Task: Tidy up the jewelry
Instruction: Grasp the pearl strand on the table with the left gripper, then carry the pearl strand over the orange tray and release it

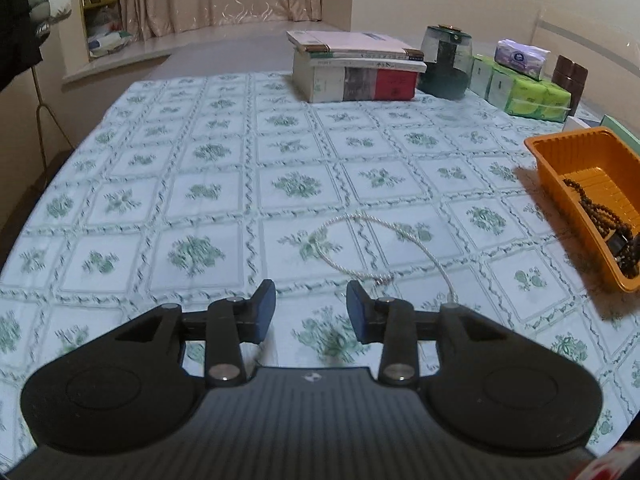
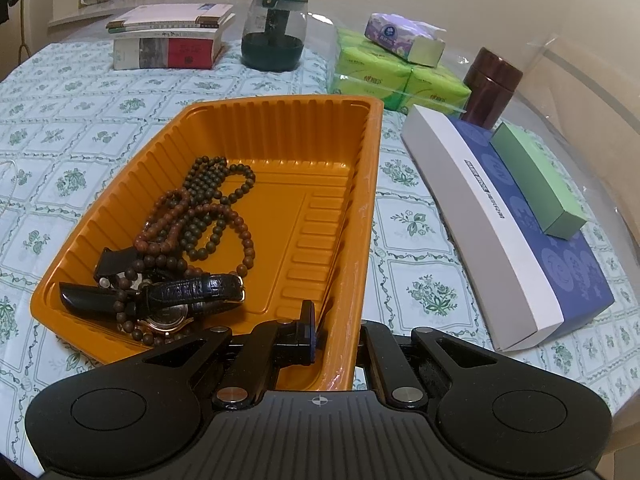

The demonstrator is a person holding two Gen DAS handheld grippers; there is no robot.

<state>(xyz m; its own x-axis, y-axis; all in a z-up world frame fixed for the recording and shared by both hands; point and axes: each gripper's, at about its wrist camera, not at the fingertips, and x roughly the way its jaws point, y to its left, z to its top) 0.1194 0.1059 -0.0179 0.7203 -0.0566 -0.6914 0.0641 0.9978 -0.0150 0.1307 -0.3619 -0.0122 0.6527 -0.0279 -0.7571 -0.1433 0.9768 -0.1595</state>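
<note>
Left tool point(image 1: 311, 300), part open and empty, may snag the thin silver chain point(image 1: 362, 248) (slippery); right tool point(image 2: 336, 334), clamped on the orange tray point(image 2: 362, 216) wall, could tip it.

Left gripper point(image 1: 311, 307) parted above tablecloth point(image 1: 200, 184), white rope necklace point(image 1: 372, 240) ahead, orange tray point(image 1: 560, 160) right (beads, perhaps).

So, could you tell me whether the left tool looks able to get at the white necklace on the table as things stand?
Probably yes: the left tool is open and empty, the necklace lies just ahead of it on bare cloth, and nothing stands between them.
</note>
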